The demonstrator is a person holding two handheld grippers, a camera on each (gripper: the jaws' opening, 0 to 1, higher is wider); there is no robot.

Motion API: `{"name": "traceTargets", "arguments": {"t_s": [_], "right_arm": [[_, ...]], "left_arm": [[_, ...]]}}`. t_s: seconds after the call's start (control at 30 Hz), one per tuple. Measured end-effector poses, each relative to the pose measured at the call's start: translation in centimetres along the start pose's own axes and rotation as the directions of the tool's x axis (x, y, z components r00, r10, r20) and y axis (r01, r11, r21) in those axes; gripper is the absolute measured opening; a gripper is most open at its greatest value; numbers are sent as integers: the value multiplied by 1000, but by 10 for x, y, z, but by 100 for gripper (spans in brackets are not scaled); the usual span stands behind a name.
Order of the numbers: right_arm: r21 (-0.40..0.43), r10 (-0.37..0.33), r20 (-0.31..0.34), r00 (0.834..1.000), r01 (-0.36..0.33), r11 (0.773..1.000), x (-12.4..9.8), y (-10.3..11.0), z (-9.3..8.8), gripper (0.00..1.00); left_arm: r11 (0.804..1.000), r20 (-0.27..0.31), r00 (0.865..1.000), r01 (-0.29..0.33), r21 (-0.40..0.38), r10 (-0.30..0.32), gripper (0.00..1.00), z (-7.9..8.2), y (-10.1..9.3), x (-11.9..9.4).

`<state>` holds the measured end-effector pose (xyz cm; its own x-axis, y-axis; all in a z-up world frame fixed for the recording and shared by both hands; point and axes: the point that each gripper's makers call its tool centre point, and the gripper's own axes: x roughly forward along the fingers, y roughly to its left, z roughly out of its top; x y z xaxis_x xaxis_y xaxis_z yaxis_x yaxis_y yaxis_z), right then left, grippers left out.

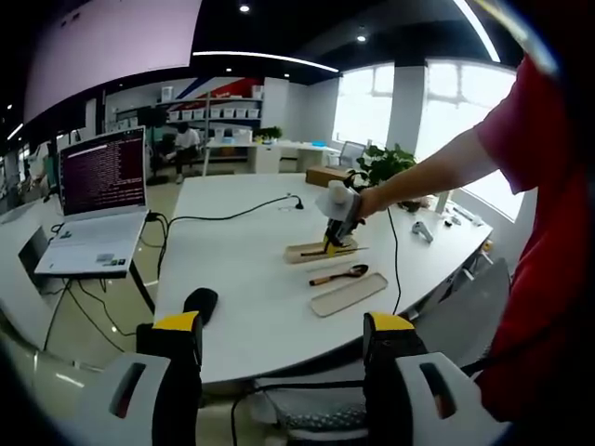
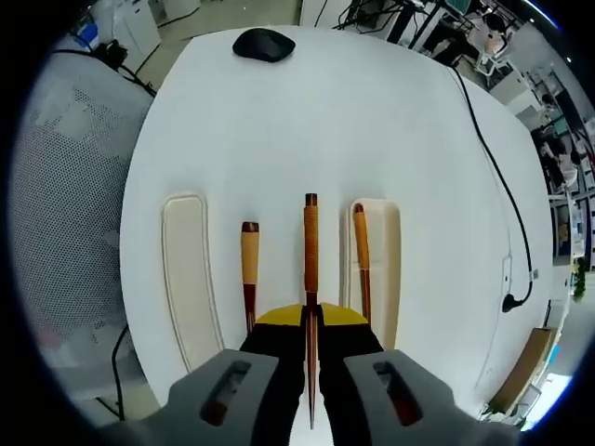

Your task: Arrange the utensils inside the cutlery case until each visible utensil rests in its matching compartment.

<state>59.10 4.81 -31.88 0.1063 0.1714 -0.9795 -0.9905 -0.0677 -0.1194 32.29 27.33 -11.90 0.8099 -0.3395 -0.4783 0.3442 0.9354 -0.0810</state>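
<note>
My right tongs (image 2: 310,372) grip one brown wooden chopstick (image 2: 310,279) above the white worktop (image 2: 307,121); another lies in the cream case tray (image 2: 384,251), the wooden-handled spoon (image 2: 249,269) beside it. Left tongs (image 1: 284,358) open, idle. Barely begun.

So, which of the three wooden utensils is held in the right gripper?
The middle chopstick: the right gripper is closed on it. The utensil to its left lies on the table, and the one to its right in the cutlery case.

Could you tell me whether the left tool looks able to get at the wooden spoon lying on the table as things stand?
Probably yes, after a reach: the left tool hangs open at the near table edge, and bare white table lies between it and the wooden spoon. The right tool works just beyond, so they might crowd.
</note>
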Motion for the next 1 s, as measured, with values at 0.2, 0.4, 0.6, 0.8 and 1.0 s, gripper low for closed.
{"name": "traceTargets", "arguments": {"t_s": [0.2,0.4,0.6,0.8,1.0], "right_arm": [[-15,-6,3,1000,6,1000,-12,0,2,0],[-29,-18,20,1000,19,999,-24,-6,9,0],[-57,-37,38,999,40,998,-29,-17,16,0],[-62,-44,54,998,47,997,-36,-20,21,0],[-57,-41,58,997,44,997,-38,-20,23,0]], "left_arm": [[1000,9,1000,0,-10,0,72,0,-1,-1],[1000,24,1000,0,-24,1,73,1,-1,-2],[999,34,999,2,-34,0,73,2,-2,-1],[999,40,999,0,-48,2,73,1,-2,-1],[998,40,999,-9,-55,11,73,0,1,-3]]}}
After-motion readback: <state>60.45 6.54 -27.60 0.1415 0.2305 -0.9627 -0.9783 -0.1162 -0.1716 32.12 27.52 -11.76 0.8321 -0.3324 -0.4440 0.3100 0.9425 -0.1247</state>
